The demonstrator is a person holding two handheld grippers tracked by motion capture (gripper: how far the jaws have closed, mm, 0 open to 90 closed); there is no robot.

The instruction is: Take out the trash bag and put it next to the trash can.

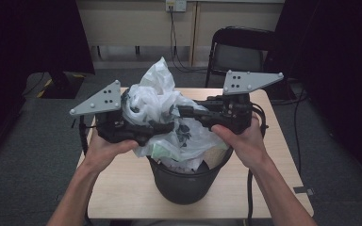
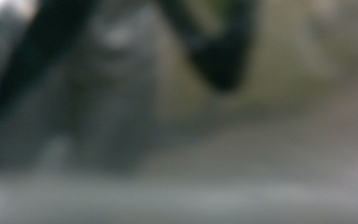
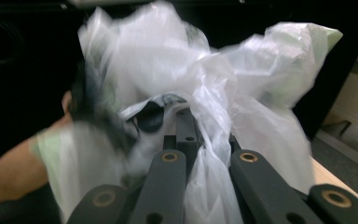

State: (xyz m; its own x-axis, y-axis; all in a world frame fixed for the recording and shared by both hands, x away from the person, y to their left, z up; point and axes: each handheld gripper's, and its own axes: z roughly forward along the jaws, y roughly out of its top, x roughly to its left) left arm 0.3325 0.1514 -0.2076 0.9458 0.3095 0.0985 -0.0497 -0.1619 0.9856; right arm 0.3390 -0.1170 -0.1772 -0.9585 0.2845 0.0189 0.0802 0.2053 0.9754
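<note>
I have the white plastic bag (image 1: 169,110) bunched up above the black bin (image 1: 188,181) on the table (image 1: 118,188). My right gripper (image 3: 205,154) is clamped on a fold of it. Whether my left gripper (image 1: 167,126) is pinching the plastic, I cannot tell.

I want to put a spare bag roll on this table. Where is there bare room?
Bare tabletop lies left of the black bin, and again right of it toward the table's right edge. The middle is crowded by the bin, white plastic bag and both grippers.
</note>
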